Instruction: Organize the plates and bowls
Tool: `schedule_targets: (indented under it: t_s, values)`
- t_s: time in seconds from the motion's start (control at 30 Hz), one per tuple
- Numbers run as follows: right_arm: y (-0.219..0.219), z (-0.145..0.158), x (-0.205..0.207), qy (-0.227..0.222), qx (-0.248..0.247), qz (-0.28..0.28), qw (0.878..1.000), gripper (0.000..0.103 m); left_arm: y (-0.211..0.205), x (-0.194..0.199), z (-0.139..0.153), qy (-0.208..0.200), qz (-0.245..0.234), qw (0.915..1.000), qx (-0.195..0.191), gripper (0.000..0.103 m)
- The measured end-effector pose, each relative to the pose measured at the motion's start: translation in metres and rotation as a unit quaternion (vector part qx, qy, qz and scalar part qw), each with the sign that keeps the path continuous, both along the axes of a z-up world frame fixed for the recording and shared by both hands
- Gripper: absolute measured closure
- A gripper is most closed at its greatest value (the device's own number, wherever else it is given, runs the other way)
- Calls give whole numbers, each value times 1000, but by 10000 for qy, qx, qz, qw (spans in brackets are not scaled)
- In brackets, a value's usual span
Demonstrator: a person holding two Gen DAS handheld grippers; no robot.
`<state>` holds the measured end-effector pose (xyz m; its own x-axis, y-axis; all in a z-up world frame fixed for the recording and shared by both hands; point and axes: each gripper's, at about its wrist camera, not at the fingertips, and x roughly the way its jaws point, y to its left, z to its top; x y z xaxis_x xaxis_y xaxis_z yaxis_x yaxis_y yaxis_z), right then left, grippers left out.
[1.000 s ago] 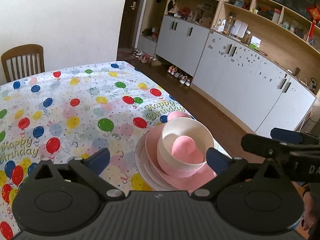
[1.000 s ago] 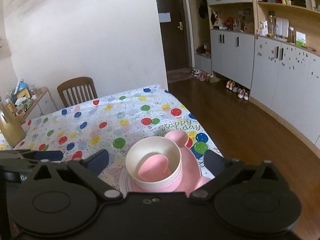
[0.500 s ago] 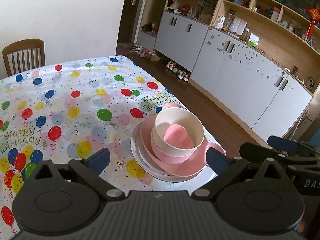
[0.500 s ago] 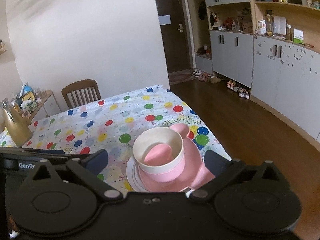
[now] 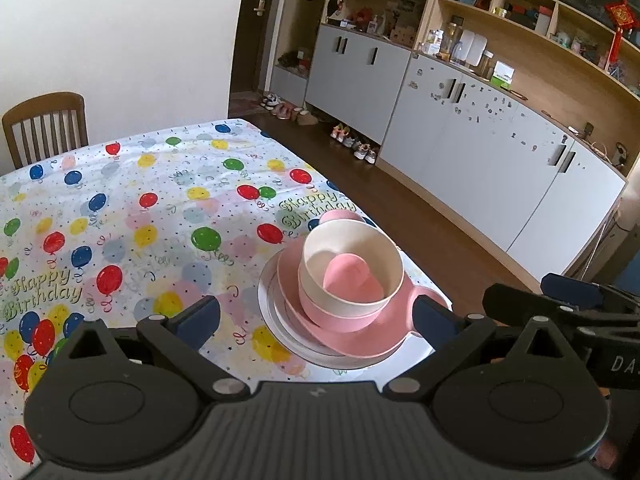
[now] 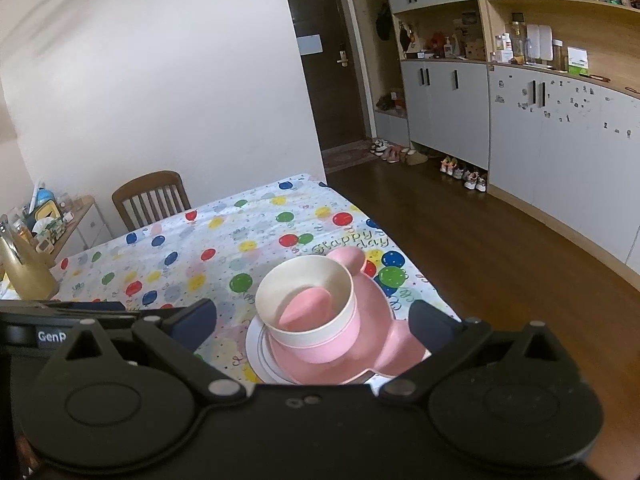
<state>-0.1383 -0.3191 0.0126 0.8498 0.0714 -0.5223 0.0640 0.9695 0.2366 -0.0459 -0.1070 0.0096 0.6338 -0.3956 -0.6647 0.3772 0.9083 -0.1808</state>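
A stack of dishes stands near the table's right front corner. A white plate (image 5: 272, 312) is at the bottom, a pink plate with round ears (image 5: 360, 340) lies on it, then a pink bowl (image 5: 340, 318) with a cream bowl (image 5: 320, 280) nested inside. A small pink piece (image 5: 348, 276) lies in the cream bowl. The stack also shows in the right wrist view (image 6: 306, 312). My left gripper (image 5: 316, 316) is open and empty, above and behind the stack. My right gripper (image 6: 312, 318) is open and empty, also behind it.
The table carries a balloon-print birthday cloth (image 5: 140, 208). A wooden chair (image 5: 44, 128) stands at the far side. A gold kettle (image 6: 22, 272) and a cluttered side table (image 6: 60, 220) are at the left. Cabinets (image 5: 480, 152) line the right wall past the wooden floor.
Both grippers have pulled back and up from the stack, which now sits farther ahead in both views. The dishes have not moved.
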Motion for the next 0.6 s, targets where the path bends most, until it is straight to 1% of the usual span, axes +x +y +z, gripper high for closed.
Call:
schedule_targets:
  t_s: [0.2, 0.6]
  values:
    - [-2, 0, -2, -19, -6, -36, 10000, 0, -3, 0, 3, -57, -71, 10000, -29, 0]
    - [-6, 0, -3, 9, 57, -141, 9999, 0, -8, 0, 1, -7, -94, 9999, -77, 0]
